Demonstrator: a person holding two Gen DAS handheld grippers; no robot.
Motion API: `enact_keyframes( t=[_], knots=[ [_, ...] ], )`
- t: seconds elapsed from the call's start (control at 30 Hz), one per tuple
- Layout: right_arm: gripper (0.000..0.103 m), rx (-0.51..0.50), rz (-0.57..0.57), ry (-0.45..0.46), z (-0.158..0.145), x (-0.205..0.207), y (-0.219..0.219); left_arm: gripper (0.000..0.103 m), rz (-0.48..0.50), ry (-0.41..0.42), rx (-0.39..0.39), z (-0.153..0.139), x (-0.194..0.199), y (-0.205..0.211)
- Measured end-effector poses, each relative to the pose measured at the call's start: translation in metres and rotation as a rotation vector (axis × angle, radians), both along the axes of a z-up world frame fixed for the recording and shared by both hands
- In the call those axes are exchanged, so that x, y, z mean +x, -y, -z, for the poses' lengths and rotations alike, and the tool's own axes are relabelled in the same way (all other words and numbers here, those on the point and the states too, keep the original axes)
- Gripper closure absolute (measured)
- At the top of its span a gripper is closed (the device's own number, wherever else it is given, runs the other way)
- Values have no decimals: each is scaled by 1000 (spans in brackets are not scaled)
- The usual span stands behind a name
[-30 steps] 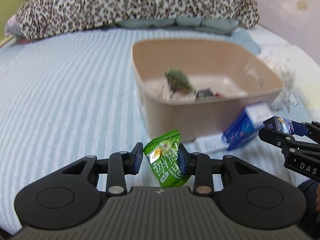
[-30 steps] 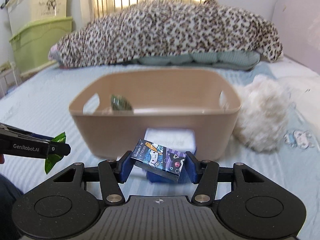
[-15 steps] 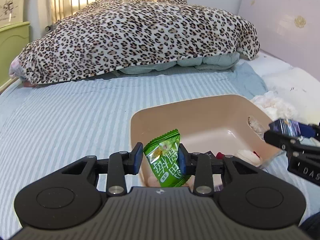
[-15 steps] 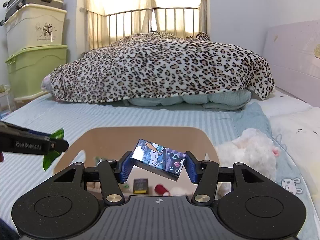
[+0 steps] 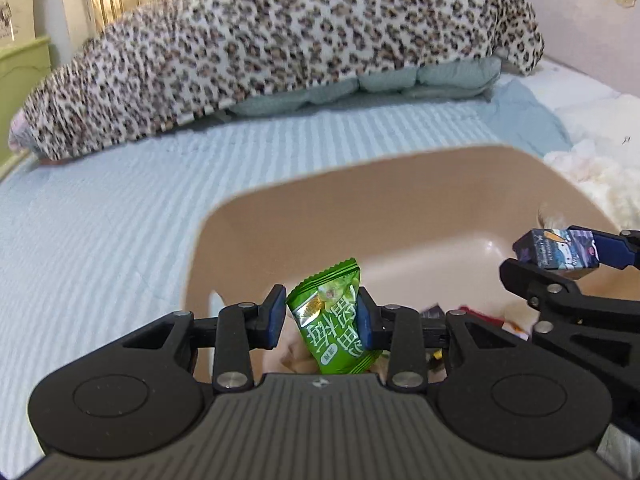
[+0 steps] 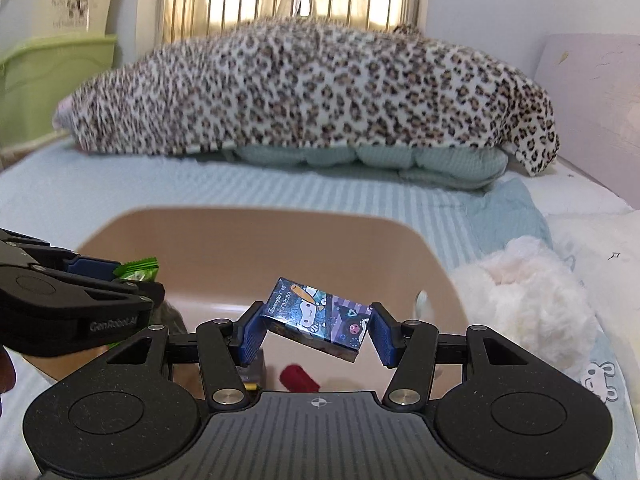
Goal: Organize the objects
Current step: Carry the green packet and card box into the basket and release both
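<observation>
My left gripper (image 5: 322, 314) is shut on a green snack packet (image 5: 332, 320) and holds it over the near left part of a tan plastic bin (image 5: 360, 184). My right gripper (image 6: 316, 330) is shut on a small dark box with cartoon figures (image 6: 314, 318), tilted, over the same bin (image 6: 248, 220). The box (image 5: 556, 254) and right gripper also show at the right of the left wrist view. The left gripper with the packet (image 6: 138, 270) shows at the left of the right wrist view. A red item (image 6: 298, 378) and a small dark pack (image 6: 252, 374) lie in the bin.
The bin stands on a blue striped bed sheet (image 5: 100, 220). A leopard-print blanket (image 6: 312, 88) lies across the far side. A white plush toy (image 6: 524, 300) sits right of the bin. Green and cream storage boxes (image 6: 52, 52) stand at the far left.
Both grippers rose from in front of the bin's side and moved forward over its opening, each still holding its item. The bin's inside now lies below them.
</observation>
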State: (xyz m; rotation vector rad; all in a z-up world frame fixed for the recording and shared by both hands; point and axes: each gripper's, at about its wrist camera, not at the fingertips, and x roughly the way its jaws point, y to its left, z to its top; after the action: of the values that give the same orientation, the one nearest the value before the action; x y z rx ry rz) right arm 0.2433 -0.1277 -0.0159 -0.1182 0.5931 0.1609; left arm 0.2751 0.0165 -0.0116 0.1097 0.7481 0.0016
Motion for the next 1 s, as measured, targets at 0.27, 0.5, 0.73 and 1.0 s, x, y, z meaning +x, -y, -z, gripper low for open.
enact_keyframes(
  t=[0.27, 0.5, 0.73, 1.0],
  knots=[
    [41, 22, 1, -54, 8, -1, 6, 51, -9, -24, 2, 10, -2, -4],
    [21, 34, 5, 12, -13, -26, 16, 9, -19, 9, -17, -15, -25, -13],
    [0, 91, 27, 18, -25, -62, 35, 6, -21, 23, -31, -30, -57, -19],
    [0, 74, 6, -48, -10, -89, 38, 6, -22, 14, -36, -25, -86, -27]
  ],
)
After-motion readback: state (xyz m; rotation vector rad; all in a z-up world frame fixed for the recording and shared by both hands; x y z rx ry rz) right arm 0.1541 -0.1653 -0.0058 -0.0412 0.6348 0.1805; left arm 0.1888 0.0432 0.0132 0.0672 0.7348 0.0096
